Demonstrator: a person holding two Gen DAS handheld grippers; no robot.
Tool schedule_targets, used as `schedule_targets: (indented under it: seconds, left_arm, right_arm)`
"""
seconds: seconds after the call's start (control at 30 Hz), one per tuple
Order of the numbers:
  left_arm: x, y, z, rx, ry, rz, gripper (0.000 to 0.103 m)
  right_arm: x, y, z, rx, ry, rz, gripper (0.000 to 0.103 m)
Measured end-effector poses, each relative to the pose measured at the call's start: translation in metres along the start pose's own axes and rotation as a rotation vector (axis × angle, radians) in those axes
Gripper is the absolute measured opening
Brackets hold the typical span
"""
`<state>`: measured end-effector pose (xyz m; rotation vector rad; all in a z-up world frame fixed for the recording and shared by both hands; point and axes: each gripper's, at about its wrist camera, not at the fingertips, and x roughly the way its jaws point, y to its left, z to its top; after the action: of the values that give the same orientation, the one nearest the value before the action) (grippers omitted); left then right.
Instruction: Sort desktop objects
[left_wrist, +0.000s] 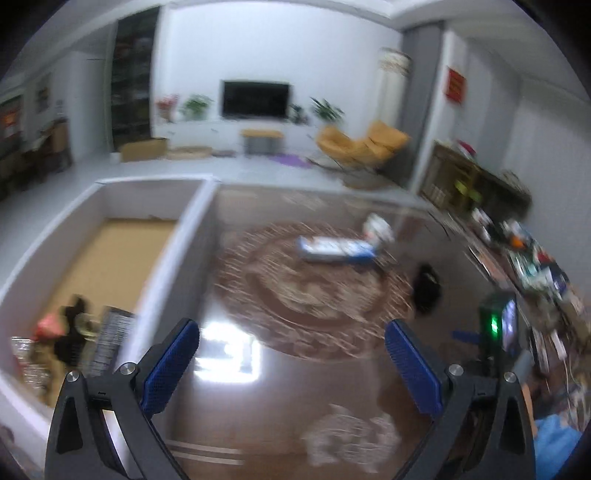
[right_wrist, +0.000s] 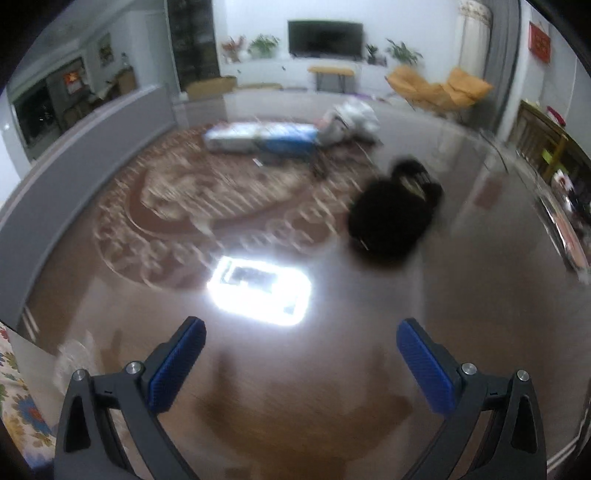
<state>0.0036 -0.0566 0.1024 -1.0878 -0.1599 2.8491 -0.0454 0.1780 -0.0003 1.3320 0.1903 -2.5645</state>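
Both views motion-blurred. Left tool (left_wrist: 291, 360) and right tool (right_wrist: 301, 354) both spread wide, nothing between the pads. Glossy bench (right_wrist: 480, 295): black object (right_wrist: 391, 218) ahead and right of the right tool, apart from it; blue-white packet (right_wrist: 262, 138) farther ahead, crumpled white bag (right_wrist: 351, 118) touching its right end. Grey bin (left_wrist: 168, 258) just left of the left tool. Black object reads soft and light; pinch across its narrow middle. Packet probably slippery; grip its short width.

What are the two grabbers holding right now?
Nothing. The left gripper and the right gripper both have their fingers spread wide with only the shiny table showing between them.
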Motion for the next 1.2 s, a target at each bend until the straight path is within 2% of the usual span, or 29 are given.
schedule_targets:
  seconds: [0.1,0.2,0.4,0.63,0.87,1.2]
  left_arm:
    - [0.037,-0.033,-0.017,0.041,0.079,-0.025,0.103]
    - [0.082,-0.056,-0.034,0.049,0.168,-0.030,0.103]
    - [0.142,-0.056,-0.049,0.051,0.206,0.053,0.102]
    - [0.164,-0.046,-0.047,0.049,0.225,0.091,0.102]
    - [0.170,-0.051,-0.047,0.082,0.230,0.106,0.103]
    - [0.169,-0.051,-0.048,0.079,0.227,0.106,0.103]
  right_arm:
    - [0.007,-0.009,-0.011,0.011,0.023,-0.024,0.103]
    - [0.005,-0.014,-0.014,0.014,0.002,-0.021,0.103]
    - [0.004,-0.017,-0.016,0.014,-0.009,-0.019,0.103]
    - [0.004,-0.017,-0.016,0.014,-0.009,-0.019,0.103]
    - [0.004,-0.016,-0.016,0.014,-0.009,-0.018,0.103]
    - [0.004,-0.016,-0.016,0.014,-0.009,-0.018,0.103]
